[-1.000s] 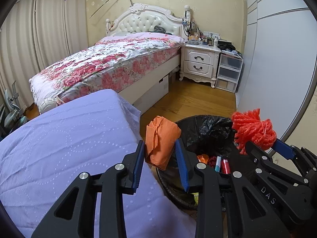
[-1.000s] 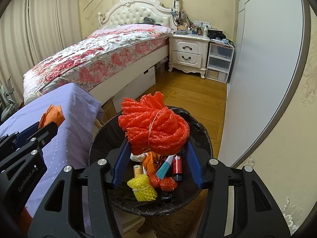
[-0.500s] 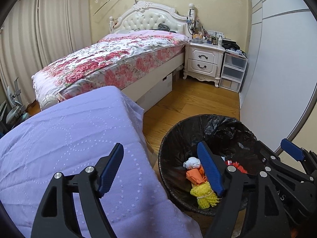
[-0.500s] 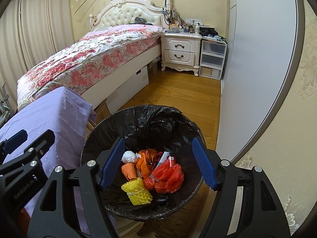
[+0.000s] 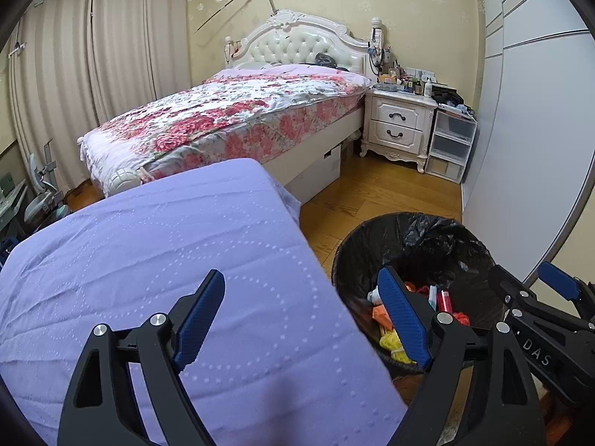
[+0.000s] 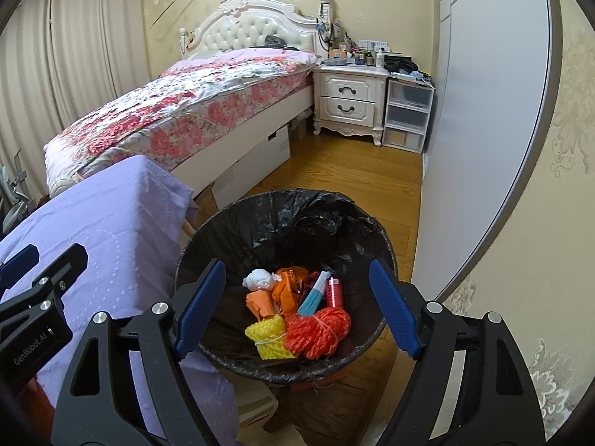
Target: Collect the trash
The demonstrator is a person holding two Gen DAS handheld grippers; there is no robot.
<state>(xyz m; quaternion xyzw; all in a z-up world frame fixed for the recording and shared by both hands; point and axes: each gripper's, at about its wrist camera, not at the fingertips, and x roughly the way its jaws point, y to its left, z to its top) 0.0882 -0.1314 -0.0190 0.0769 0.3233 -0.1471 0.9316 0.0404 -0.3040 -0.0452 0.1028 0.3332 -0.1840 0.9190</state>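
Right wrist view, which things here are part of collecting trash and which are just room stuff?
Job:
black-lined round trash bin
orange-red mesh netting bundle
yellow mesh bundle
crumpled orange paper
white crumpled wad

Lying about:
floral-covered bed
white two-drawer nightstand
lilac tablecloth

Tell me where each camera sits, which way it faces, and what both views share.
Left wrist: on the left gripper, open, facing over the purple cloth toward the bed; the right gripper shows at right.
Right wrist: on the right gripper, open, looking down into the trash bin.
Shared: bin, cloth, bed, nightstand.
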